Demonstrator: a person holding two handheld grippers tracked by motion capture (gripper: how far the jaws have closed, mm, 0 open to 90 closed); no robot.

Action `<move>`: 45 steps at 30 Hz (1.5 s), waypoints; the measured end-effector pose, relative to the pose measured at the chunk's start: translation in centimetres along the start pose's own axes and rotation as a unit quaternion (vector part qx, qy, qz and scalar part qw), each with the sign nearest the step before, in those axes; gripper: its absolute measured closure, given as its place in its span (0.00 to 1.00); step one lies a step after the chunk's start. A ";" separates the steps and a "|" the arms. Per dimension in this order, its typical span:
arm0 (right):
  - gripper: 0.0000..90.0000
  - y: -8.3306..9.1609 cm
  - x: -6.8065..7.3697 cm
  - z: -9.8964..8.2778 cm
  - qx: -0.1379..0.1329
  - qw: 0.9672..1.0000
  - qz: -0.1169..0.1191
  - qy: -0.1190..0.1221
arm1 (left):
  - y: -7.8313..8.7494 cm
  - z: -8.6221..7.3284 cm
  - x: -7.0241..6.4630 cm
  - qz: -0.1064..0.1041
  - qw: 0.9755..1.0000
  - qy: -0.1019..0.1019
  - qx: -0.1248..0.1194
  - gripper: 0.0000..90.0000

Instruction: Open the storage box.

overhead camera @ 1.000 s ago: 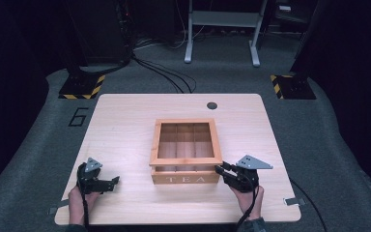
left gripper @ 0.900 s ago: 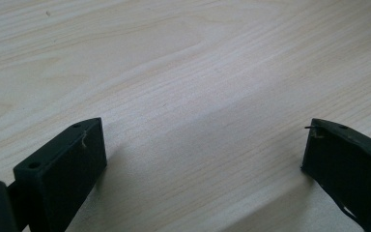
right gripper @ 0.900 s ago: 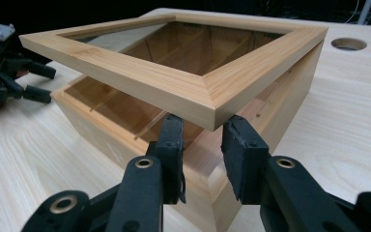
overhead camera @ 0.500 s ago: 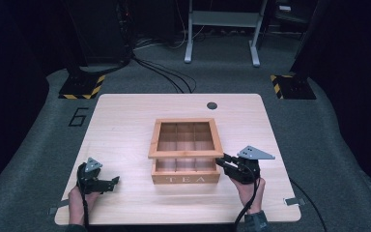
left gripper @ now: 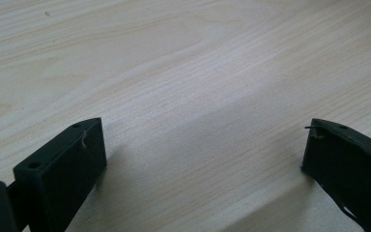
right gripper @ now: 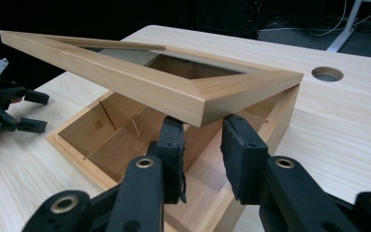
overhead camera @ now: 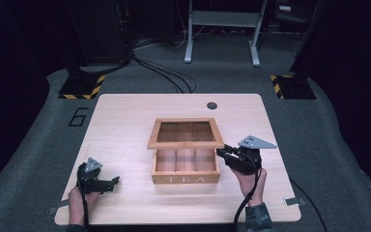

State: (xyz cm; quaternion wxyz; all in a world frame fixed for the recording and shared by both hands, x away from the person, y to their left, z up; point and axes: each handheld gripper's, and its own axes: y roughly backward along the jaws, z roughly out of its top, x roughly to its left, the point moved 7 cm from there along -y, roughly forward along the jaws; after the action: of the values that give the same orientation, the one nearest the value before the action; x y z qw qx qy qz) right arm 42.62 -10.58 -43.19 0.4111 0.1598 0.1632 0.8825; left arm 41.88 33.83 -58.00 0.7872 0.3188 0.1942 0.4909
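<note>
A wooden tea box (overhead camera: 186,179) marked "TEA" stands in the middle of the table (overhead camera: 125,121). Its glass-paned lid (overhead camera: 185,144) is tilted up at the front, hinged at the back. My right gripper (overhead camera: 223,153) sits at the lid's front right corner. In the right gripper view the lid (right gripper: 140,87) rests on the tips of my right gripper (right gripper: 204,130), whose jaws stand slightly apart with nothing between them. Below it lie the box's empty wooden compartments (right gripper: 111,145). My left gripper (overhead camera: 114,182) rests open on bare wood at the front left; its jaws are wide apart (left gripper: 200,140).
A round cable hole (overhead camera: 212,105) lies near the table's far edge. Beyond the table are floor cables, a grey stand and yellow-black striped bases (overhead camera: 82,87). The other gripper (right gripper: 36,111) is seen past the box in the right gripper view.
My right gripper has moved in to the box's front right corner and raised the lid, which lay shut a second ago. The left gripper has stayed put.
</note>
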 end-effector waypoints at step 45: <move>0.77 -0.4 -2.0 7.3 -0.012 1.000 -0.013 -0.003 | 0.0 0.0 0.0 -0.001 1.000 -0.002 0.001 0.02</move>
State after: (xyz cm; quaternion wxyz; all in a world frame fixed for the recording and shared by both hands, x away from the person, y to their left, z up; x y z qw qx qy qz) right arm 47.18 -10.79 -37.10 0.4252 0.1550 0.1537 0.8784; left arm 41.87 33.85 -58.00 0.7877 0.3205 0.1935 0.4893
